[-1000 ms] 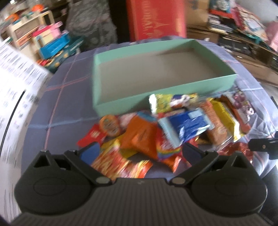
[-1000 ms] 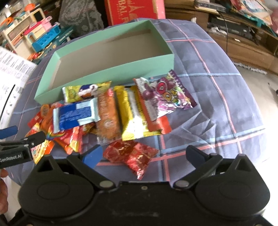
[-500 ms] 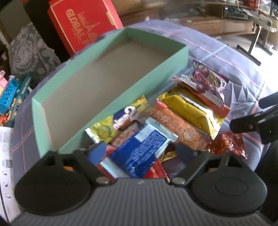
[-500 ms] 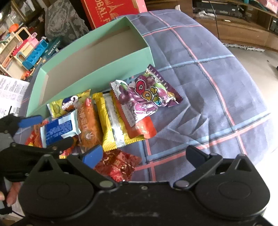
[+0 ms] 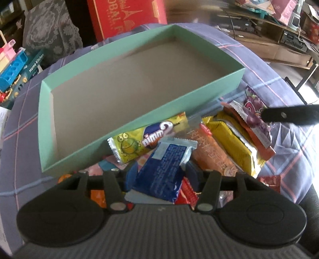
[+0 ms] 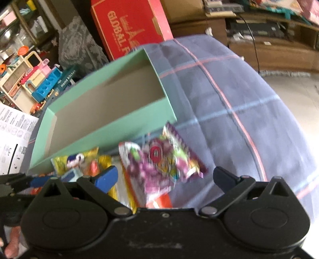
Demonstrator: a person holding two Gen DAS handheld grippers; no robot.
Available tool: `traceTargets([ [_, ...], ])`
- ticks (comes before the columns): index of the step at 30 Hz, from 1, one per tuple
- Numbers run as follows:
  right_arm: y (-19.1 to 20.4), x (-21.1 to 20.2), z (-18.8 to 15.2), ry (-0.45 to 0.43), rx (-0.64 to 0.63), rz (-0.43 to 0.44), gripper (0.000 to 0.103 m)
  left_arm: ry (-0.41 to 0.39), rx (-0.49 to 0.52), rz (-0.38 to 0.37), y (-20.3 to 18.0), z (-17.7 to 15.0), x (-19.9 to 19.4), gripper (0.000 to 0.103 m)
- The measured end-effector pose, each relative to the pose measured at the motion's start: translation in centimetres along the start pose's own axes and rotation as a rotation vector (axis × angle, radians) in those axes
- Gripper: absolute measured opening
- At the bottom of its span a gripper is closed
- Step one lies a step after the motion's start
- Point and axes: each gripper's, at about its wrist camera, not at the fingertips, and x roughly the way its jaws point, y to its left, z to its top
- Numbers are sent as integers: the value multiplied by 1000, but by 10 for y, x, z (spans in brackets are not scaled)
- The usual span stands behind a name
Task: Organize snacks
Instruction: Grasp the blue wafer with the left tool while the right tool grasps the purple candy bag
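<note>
An empty mint-green box (image 5: 201, 99) lies on the plaid cloth, with a heap of snacks in front of it. My left gripper (image 5: 161, 174) is closing on a blue snack packet (image 5: 163, 169), and its pads touch both sides. Around it lie a yellow nimm2 packet (image 5: 147, 139), an orange bar (image 5: 211, 157) and a yellow packet (image 5: 235, 143). My right gripper (image 6: 165, 177) is open just over a purple candy bag (image 6: 163, 161), which lies ahead between its fingers, untouched. One of its fingers (image 5: 291, 114) shows over that bag (image 5: 255, 111) in the left wrist view.
A red wrapper (image 5: 269, 182) lies at the heap's near right. Behind the table stand a red carton (image 5: 127, 16), toy boxes (image 5: 20, 65) and a wooden shelf (image 6: 279, 45). A printed sheet (image 6: 12, 135) lies left. The blue plaid cloth (image 6: 239, 99) is bare on the right.
My left gripper swung over the heap and narrowed from wide open onto the blue packet. My right gripper moved forward from the red wrapper to the purple bag, still open.
</note>
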Motion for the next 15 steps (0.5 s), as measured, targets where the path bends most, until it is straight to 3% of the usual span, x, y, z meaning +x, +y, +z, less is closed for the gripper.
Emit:
traceTargets([
  [6,-6,25,14,22,-42,3,103,22,-9,-13,3,1,5,52],
  [12,-7,43,10,100,-46,85,103,55,-10,-27,1,2,17,44],
  [15,-5,41,4,67,-77,92,101,51,-14,-23,0,2,17,42],
])
